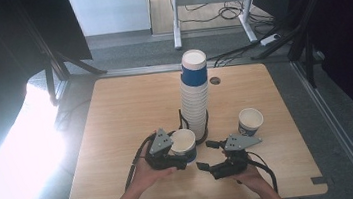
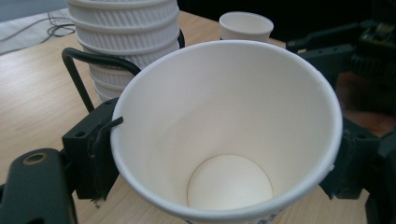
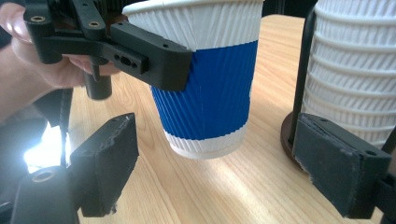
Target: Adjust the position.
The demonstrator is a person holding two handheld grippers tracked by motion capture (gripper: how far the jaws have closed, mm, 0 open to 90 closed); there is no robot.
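Cup (image 2: pixel 229 135) is sitting pinched near its rim in the left gripper (image 1: pixel 180 154) — light, thin paper, easily crushed, so gripping gently matters. Right gripper (image 1: pixel 204 155) is gaping wide beside it, holding nothing.

Held cup (image 3: pixel 205 84): ribbed paper wall, blue band matt; inside (image 2: pixel 224 135) smooth white paper. Cup stack (image 1: pixel 195 97): same ribbed paper; its holder (image 2: pixel 93 70) glossy black metal rod. Table (image 1: pixel 126 115): pale wood-grain, smooth; right gripper (image 3: pixel 219 182) pads worn, matt black.
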